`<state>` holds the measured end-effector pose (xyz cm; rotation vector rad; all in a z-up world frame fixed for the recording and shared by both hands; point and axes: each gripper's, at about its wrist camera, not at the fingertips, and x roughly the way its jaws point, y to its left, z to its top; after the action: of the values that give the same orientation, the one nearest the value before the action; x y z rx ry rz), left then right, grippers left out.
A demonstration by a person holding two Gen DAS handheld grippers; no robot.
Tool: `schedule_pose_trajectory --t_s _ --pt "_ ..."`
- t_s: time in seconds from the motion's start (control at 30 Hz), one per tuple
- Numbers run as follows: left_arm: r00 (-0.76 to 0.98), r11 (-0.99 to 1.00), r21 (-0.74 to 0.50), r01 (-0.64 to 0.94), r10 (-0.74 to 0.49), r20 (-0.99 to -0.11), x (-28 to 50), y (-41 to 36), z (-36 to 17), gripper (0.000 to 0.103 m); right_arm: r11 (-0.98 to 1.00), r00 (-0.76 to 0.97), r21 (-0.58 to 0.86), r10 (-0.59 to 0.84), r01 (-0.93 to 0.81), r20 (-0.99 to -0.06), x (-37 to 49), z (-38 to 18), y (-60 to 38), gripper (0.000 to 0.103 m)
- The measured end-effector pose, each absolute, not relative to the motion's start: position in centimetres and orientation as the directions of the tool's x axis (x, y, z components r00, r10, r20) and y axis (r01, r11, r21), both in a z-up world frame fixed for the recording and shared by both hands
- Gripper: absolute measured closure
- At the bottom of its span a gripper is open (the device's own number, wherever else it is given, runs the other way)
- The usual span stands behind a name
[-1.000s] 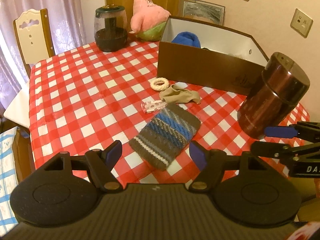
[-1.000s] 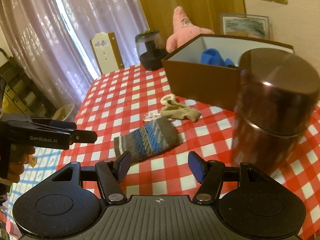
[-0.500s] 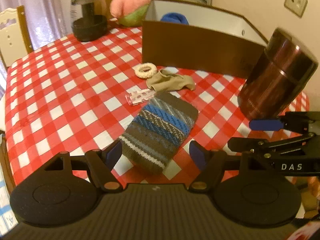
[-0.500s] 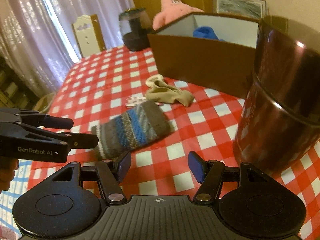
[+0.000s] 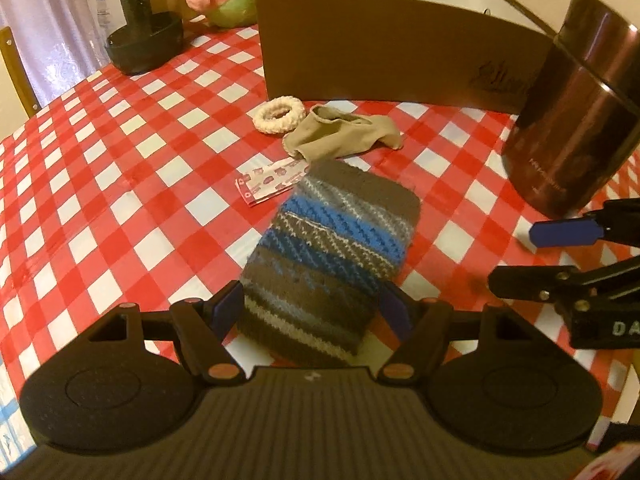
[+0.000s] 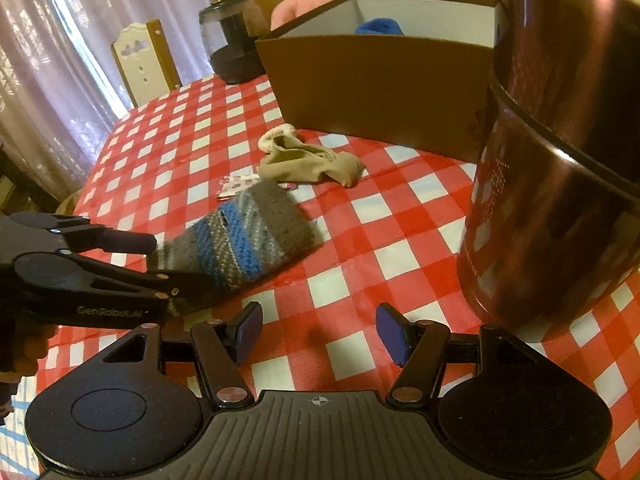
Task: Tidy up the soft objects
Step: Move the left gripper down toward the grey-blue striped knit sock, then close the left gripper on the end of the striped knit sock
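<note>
Two grippers are in play, and both sit lower and nearer the tabletop than a second ago. The left gripper (image 5: pixel 310 310) has closed the distance to the striped knitted pouch (image 5: pixel 332 256): earlier the pouch lay well ahead of its fingertips, now the near end of the pouch lies between the two blue pads. The jaws stand spread, one pad on each side of the pouch's near corners; from the left wrist view it cannot be told whether either pad already brushes the wool, but no pinch shows. In the right wrist view, the left gripper's fingers reach over the pouch's near end.

The right gripper (image 6: pixel 318 332) also stands spread, with nothing between its pads (only bare checked tablecloth (image 6: pixel 352 356)). It hovers beside the dark brown canister (image 6: pixel 560 152), which fills more of its view than before.

Position of the task's items:
- The knitted pouch lies flat on the tablecloth, near the table edge.
- The beige sock (image 5: pixel 340 136) lies just beyond the pouch, next to the cream ring (image 5: pixel 279 114) and a small printed packet (image 5: pixel 274 182), which is partly under the pouch's far end.
- The brown box (image 5: pixel 400 64) stands behind them, open at the top, with a blue soft item (image 6: pixel 380 26) already inside.

Judgement: the approach to the pouch appears complete. The next step is likely to close the left jaws on the pouch and carry it to the box. Because knit compresses, a shallow pinch on the edge may slip.
</note>
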<state>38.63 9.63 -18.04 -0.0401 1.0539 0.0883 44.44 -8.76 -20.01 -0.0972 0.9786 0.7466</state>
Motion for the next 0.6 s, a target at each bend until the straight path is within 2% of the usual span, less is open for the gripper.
schedule_pose_trajectory --t_s 0.1,0.2,0.3,0.4,0.47,0.5,0.53,0.6 --pt "0.484 0.996 0.018 -0.083 0.056 -0.873 39.3 9.8 -18.7 0.029 0.755 0.331 0.25 0.526 -0.607 -0.783 44.6 -20.2 -8.7 0.04" --pt "0.485 0.997 0.021 -0.072 0.053 -0.873 39.8 10.2 -19.4 0.02 0.76 0.327 0.258 0.523 -0.596 -0.787 44.8 -20.4 -8.7 0.04" --pt "0.492 0.998 0.0 -0.066 0.033 -0.87 40.1 10.7 -20.0 0.016 0.763 0.324 0.264 0.523 -0.59 -0.788 44.9 -20.6 -8.7 0.04" --pt "0.496 0.996 -0.041 -0.073 0.001 -0.868 40.2 11.3 -20.5 0.016 0.768 0.322 0.268 0.52 -0.581 -0.791 45.0 -20.7 -8.7 0.04" --pt "0.506 0.996 -0.053 -0.072 -0.009 -0.863 40.0 11.4 -20.6 0.027 0.771 0.32 0.272 0.519 -0.576 -0.793 45.1 -20.8 -8.7 0.04" --pt "0.517 0.997 -0.058 -0.06 -0.018 -0.856 39.8 11.3 -20.5 0.038 0.772 0.319 0.274 0.519 -0.574 -0.793 45.1 -20.8 -8.7 0.04" --pt "0.527 0.997 -0.06 -0.046 -0.027 -0.85 39.6 11.1 -20.4 0.057 0.772 0.319 0.274 0.518 -0.573 -0.794 45.1 -20.8 -8.7 0.04" --pt "0.541 0.996 -0.089 -0.012 -0.069 -0.838 39.2 10.7 -20.2 0.073 0.773 0.319 0.273 0.517 -0.572 -0.795 45.1 -20.9 -8.6 0.04"
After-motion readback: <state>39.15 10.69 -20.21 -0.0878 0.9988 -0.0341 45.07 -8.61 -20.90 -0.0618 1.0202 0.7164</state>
